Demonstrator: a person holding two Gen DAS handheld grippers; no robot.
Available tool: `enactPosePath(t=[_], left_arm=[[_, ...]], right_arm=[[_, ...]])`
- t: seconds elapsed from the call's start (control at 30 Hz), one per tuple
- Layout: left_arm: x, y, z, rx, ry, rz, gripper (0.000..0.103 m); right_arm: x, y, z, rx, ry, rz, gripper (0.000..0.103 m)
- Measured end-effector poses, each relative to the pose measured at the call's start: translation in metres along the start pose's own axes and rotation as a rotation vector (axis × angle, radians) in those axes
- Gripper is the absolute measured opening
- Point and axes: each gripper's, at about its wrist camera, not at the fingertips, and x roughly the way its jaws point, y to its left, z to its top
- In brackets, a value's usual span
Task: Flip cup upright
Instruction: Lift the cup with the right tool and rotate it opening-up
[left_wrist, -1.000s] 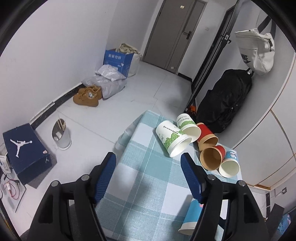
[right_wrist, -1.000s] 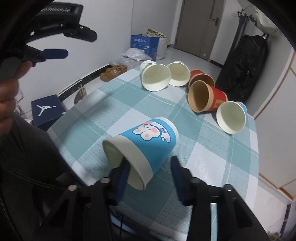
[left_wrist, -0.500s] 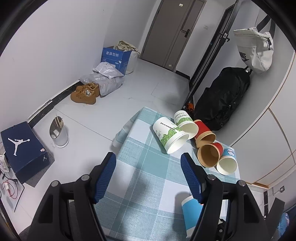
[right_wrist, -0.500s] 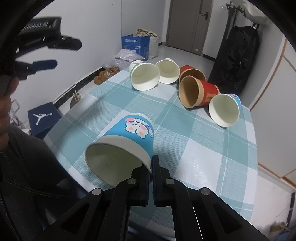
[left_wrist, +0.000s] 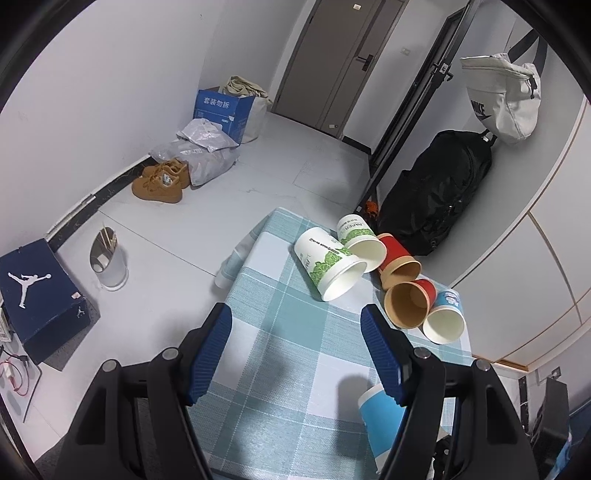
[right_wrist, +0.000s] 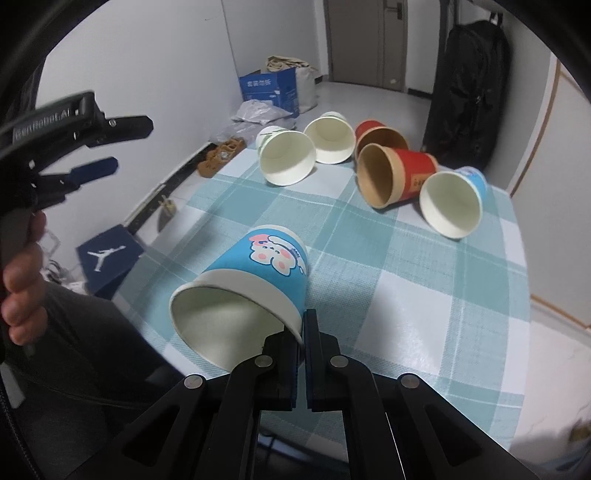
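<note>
A blue paper cup with a cartoon print (right_wrist: 258, 273) is tilted, its open mouth toward the camera and its base pointing away and up. My right gripper (right_wrist: 302, 332) is shut on its rim, one finger inside and one outside, holding it over the checked tablecloth (right_wrist: 388, 280). The same cup shows at the lower right of the left wrist view (left_wrist: 382, 424). My left gripper (left_wrist: 295, 347) is open and empty, high above the table; it also shows at the left of the right wrist view (right_wrist: 103, 147).
Several cups lie on their sides at the table's far end: two white-green (right_wrist: 286, 157), two red (right_wrist: 399, 173), one blue (right_wrist: 452, 201). On the floor are a shoe box (left_wrist: 33, 291), a bin (left_wrist: 109, 260) and shoes (left_wrist: 162, 181). A black backpack (left_wrist: 439, 192) stands by the wall.
My right gripper closed on the blue cup's rim and lifted it, tipping its base upward. The left gripper rose and drew back, staying open.
</note>
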Motion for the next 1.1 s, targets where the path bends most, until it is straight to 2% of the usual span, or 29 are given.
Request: enactPosePath(t=[0.2, 0.33, 0.47, 0.63, 0.87, 1.1], left_arm=[[-0.001, -0.001, 0.000, 0.001, 0.006, -0.015, 0.068], [-0.002, -0.003, 0.000, 0.008, -0.001, -0.007, 0.068], [-0.006, -0.011, -0.001, 0.051, -0.024, 0.002, 0.068], [-0.006, -0.013, -0.002, 0.059, -0.023, -0.006, 0.068], [-0.002, -0.015, -0.003, 0.050, 0.001, -0.024, 0.068], [-0.002, -0.015, -0.003, 0.042, 0.010, -0.023, 0.068]], right_arm=[[-0.011, -0.024, 0.010, 0.105, 0.030, 0.075, 0.002], [-0.020, -0.035, 0.017, 0.125, 0.063, 0.102, 0.002], [-0.027, -0.042, 0.022, 0.133, 0.132, 0.149, 0.002], [-0.026, -0.049, 0.022, 0.136, 0.246, 0.190, 0.002], [-0.007, -0.070, 0.017, 0.242, 0.404, 0.209, 0.002], [0.004, -0.092, 0.020, 0.387, 0.464, 0.249, 0.002]])
